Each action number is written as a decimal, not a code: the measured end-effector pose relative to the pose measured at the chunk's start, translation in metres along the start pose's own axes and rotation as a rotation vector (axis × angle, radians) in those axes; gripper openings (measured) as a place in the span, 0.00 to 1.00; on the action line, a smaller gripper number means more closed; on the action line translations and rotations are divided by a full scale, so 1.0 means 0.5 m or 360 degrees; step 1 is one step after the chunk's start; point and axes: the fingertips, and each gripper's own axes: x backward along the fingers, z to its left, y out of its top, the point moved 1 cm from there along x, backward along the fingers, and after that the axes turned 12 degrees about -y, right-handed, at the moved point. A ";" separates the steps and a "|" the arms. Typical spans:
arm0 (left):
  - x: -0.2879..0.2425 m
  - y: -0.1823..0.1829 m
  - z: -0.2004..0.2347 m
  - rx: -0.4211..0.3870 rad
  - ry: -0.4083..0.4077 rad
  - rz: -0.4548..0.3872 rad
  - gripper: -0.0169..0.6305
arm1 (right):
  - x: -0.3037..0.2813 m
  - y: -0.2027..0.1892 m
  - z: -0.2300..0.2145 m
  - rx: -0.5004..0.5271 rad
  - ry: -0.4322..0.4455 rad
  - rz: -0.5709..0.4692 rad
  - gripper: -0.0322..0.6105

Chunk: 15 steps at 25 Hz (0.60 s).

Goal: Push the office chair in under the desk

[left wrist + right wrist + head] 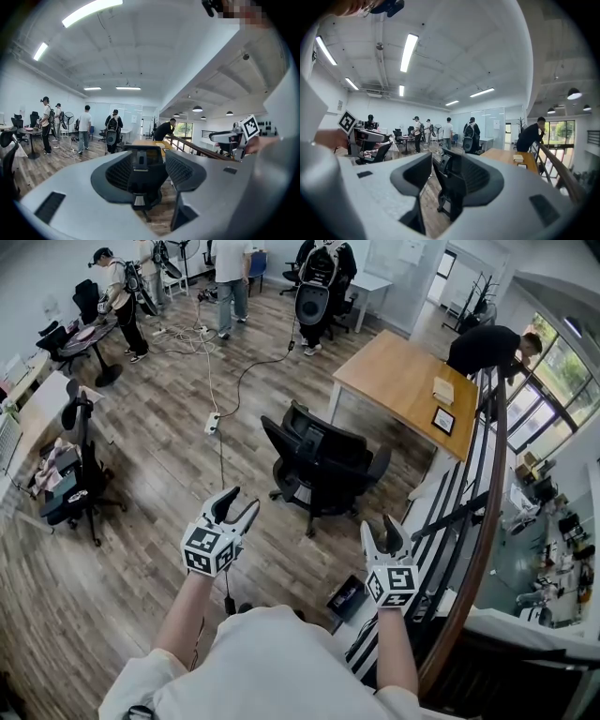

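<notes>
You've got your left gripper (240, 506) and right gripper (386, 530) spread wide, empty, short of the office chair (323, 465) beside the desk (403, 381).

Black office chair (323, 465) with mesh back, headrest and armrests, upright on a wheeled star base on the wood-plank floor. Back turned toward the person holding the grippers. Out in the open near the closer end of the worktop (398, 381), apart from it, not tucked under. Worktop of light wood on white legs, long and rectangular, one side along a railing.
</notes>
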 end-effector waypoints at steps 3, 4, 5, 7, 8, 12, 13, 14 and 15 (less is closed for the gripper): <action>-0.010 -0.008 -0.004 0.0008 0.0007 0.0016 0.36 | -0.004 -0.010 -0.009 -0.0002 0.0011 0.0015 0.34; -0.013 -0.011 -0.006 0.0010 0.0011 0.0020 0.36 | -0.006 -0.013 -0.012 -0.0004 0.0014 0.0019 0.34; -0.016 -0.012 -0.007 0.0013 0.0016 0.0022 0.36 | -0.007 -0.016 -0.017 -0.0004 0.0018 0.0023 0.34; -0.022 -0.013 -0.011 0.0021 0.0027 0.0023 0.36 | -0.010 -0.019 -0.026 -0.0004 0.0032 0.0034 0.35; -0.026 -0.013 -0.013 0.0025 0.0031 0.0024 0.36 | -0.012 -0.020 -0.031 -0.0004 0.0041 0.0040 0.35; -0.046 -0.018 -0.021 0.0032 0.0048 0.0029 0.36 | -0.023 -0.031 -0.052 0.0006 0.0073 0.0060 0.37; -0.053 -0.022 -0.023 0.0035 0.0051 0.0030 0.36 | -0.026 -0.035 -0.058 0.0007 0.0080 0.0064 0.38; -0.061 -0.026 -0.026 0.0037 0.0054 0.0032 0.36 | -0.028 -0.039 -0.066 0.0005 0.0084 0.0067 0.38; -0.068 -0.028 -0.029 0.0039 0.0057 0.0032 0.36 | -0.029 -0.043 -0.075 0.0001 0.0088 0.0070 0.38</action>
